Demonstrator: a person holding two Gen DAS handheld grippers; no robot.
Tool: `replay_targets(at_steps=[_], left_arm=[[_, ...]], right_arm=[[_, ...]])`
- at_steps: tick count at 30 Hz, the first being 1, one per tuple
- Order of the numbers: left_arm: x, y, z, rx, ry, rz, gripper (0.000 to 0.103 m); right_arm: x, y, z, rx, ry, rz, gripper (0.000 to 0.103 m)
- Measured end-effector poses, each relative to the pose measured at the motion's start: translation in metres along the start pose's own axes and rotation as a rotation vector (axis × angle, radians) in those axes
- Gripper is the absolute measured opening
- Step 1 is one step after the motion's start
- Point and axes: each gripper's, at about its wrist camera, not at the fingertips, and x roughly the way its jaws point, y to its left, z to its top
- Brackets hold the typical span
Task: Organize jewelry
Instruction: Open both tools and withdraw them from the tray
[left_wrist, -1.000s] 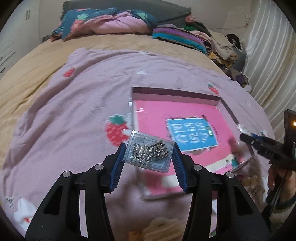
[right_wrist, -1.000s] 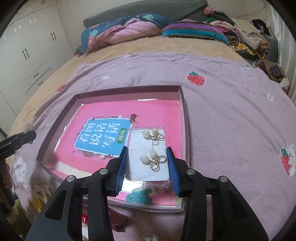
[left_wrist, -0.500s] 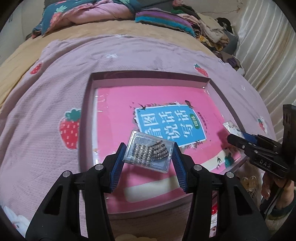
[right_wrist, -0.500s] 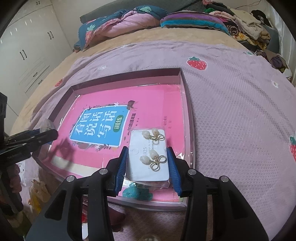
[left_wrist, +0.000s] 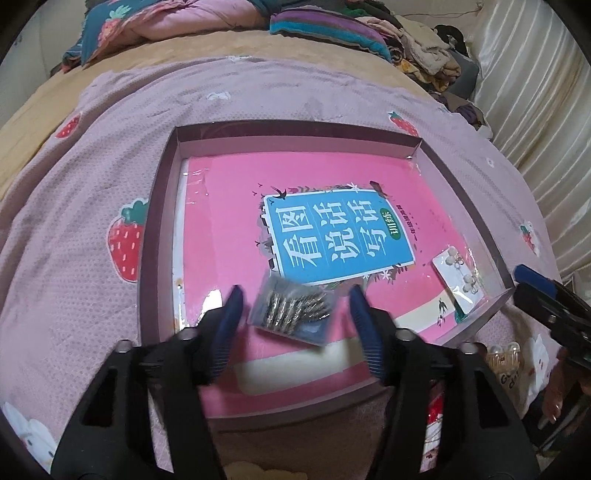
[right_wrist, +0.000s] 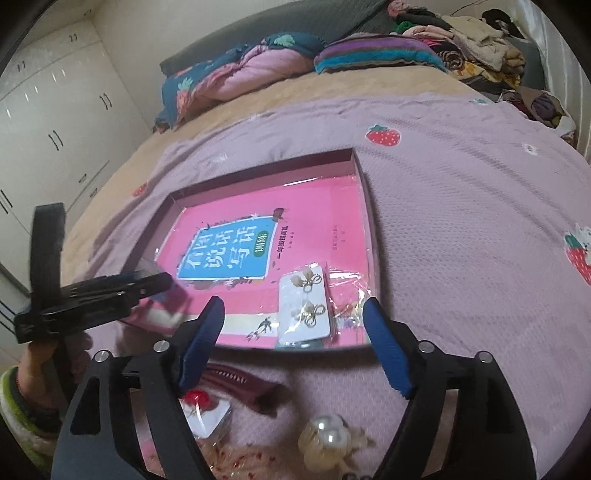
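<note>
Two hand-held tools over a shallow tray (left_wrist: 159, 229) that rests on a strawberry-print blanket (left_wrist: 92, 177) spread over a bed. The tray is lined with a pink book cover (left_wrist: 332, 206).

Left tool (left_wrist: 293, 314): its jaws have just been opening and now stand apart, blue pads clear of the small clear box of rhinestone pieces (left_wrist: 293, 312). The box sits between them without contact on either side, over the tray's near part.

Right tool (right_wrist: 293, 325): its jaws have likewise just been opening and now stand wide, gripping nothing. The white earring card (right_wrist: 304, 314), bearing two gold-and-pearl earrings, lies flat in the tray's near right corner, between the spread fingers but apart from both.

Outside the tray, on the blanket near the right tool: pearl earrings (right_wrist: 328, 435), a dark red hair clip (right_wrist: 240, 384) and a carded red piece (right_wrist: 201, 406).
</note>
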Motion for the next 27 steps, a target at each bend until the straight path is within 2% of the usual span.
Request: replay_targets(at_steps=[2, 6, 7, 8, 9, 15, 27], left_arm=[[-0.005, -0.001, -0.001, -0.002, -0.009, -0.003, 0.061], [-0.02, 0.0, -0.003, -0.016, -0.03, 0.002, 0.067], [-0.022, -0.001, -0.003, -0.019, -0.033, 0.002, 0.071], [-0.027, -0.001, -0.004, -0.024, -0.038, 0.003, 0.083], [-0.033, -0.001, -0.005, -0.026, -0.049, 0.006, 0.086], [-0.066, 0.0, -0.009, -0.047, -0.098, 0.007, 0.093], [-0.121, 0.006, -0.022, -0.093, -0.189, 0.004, 0.093]], right_arm=[[-0.008, 0.0, -0.002, 0.007, -0.016, -0.004, 0.087], [-0.025, -0.001, -0.009, 0.043, -0.045, 0.017, 0.091], [-0.028, -0.001, -0.01, 0.045, -0.047, 0.02, 0.091], [-0.032, 0.0, -0.011, 0.041, -0.05, 0.02, 0.091], [-0.035, 0.001, -0.011, 0.038, -0.054, 0.019, 0.091], [-0.054, 0.008, -0.014, 0.018, -0.092, 0.011, 0.092], [-0.096, 0.022, -0.016, -0.009, -0.173, 0.021, 0.092]])
